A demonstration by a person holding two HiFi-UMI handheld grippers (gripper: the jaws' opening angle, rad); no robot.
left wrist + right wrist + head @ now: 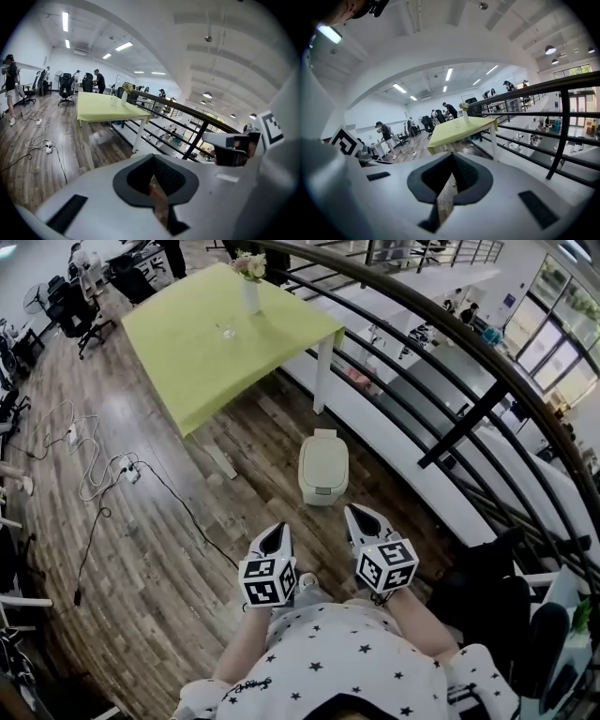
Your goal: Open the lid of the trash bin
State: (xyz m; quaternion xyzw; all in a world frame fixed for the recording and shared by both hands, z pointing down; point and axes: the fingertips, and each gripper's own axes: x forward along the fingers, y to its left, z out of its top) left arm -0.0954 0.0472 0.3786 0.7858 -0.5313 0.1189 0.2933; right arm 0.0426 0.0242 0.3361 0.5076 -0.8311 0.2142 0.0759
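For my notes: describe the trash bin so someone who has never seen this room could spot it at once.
Find the lime-green table beside the black railing. On the wood floor, a little in front of its white corner leg, stands the trash bin. It is the only pale cream, rounded box there, lid shut; the other floor items are thin cables.

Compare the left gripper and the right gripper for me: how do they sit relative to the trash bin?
The right gripper is farther forward, its tip closer to the trash bin; the left gripper is held back nearer the person's body. The right gripper lies right of the bin, the left gripper left of it. Both are shut, empty and clear of the bin, whose lid is down.
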